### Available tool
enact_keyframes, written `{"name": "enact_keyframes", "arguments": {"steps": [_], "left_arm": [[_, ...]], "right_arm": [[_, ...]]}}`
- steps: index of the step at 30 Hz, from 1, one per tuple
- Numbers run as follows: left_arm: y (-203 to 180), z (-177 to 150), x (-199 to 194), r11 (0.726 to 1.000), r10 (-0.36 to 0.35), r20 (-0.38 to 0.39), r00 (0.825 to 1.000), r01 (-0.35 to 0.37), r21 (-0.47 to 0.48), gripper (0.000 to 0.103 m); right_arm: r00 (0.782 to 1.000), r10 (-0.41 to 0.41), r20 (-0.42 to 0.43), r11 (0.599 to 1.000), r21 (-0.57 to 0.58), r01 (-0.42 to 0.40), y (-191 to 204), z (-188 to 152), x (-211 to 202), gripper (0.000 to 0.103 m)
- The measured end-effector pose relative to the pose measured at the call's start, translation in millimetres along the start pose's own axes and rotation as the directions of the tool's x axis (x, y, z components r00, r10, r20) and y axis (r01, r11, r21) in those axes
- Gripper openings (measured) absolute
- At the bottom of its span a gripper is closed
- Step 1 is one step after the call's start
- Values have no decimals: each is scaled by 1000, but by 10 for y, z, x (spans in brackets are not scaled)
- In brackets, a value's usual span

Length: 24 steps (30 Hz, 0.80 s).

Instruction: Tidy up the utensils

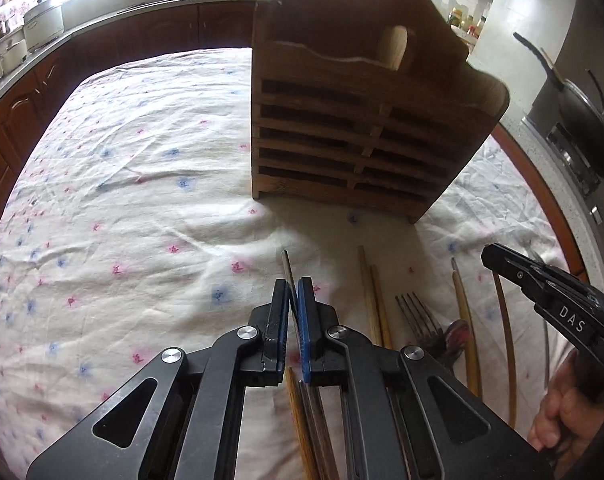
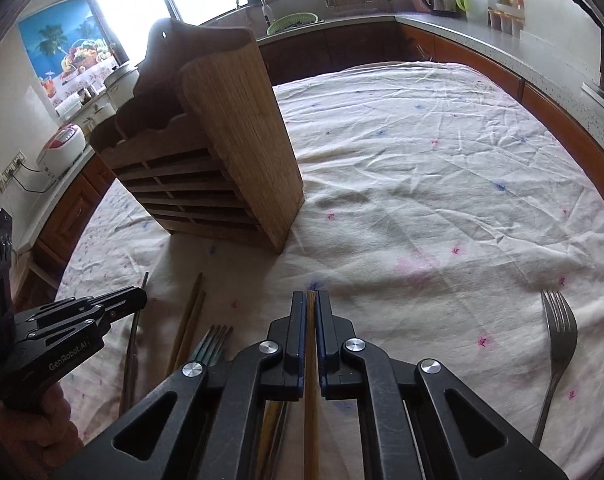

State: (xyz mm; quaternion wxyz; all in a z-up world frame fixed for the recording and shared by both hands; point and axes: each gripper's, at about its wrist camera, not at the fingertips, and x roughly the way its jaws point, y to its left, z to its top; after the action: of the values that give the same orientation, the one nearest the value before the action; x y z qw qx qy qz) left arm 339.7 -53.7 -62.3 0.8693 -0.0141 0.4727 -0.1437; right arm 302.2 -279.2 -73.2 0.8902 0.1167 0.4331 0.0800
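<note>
- Two grippers work over a floral cloth (image 2: 422, 160), each clamped on one chopstick.
- Left gripper (image 1: 293, 300) — its blue pads (image 1: 304, 320) are closed on a thin dark chopstick (image 1: 287, 268), whose tip pokes out toward 12 o'clock.
- Right gripper (image 2: 311, 312) has its jaws pressed together on a light wooden chopstick (image 2: 311, 400) that runs back between the fingers toward 6 o'clock.
- Wooden rack (image 1: 342, 128) stands upright on the cloth at 12 o'clock of the left gripper and 11 o'clock of the right; a pale handle (image 1: 394, 52) sticks up from its top pocket.
- Loose chopsticks (image 1: 372, 304) and a fork (image 1: 418, 316) lie flat at 3 o'clock of the left gripper, between the two tools.
- Another fork (image 2: 558, 352) lies well apart at 3 o'clock of the right gripper, tines toward 12.
</note>
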Motion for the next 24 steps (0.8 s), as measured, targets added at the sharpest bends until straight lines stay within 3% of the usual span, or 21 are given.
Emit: {"name": "enact_keyframes", "arguments": {"steps": [6,13,24], "left_arm": [[32,-81,-693,998,-56,110,992,58,-13,4],[-24,-156,-1303,994,-103,208,973,106,-3,3],[81,-335,-1781,990,-127,304,944,137,-11,3]], "right_arm": [[993,74,96,997,-7,-74,90,70,-529,4],[974,111,197,994,-45,-104,239,146,-1023,4],[945,128,302,991,-77,-110,373,118,-1505,4]]}}
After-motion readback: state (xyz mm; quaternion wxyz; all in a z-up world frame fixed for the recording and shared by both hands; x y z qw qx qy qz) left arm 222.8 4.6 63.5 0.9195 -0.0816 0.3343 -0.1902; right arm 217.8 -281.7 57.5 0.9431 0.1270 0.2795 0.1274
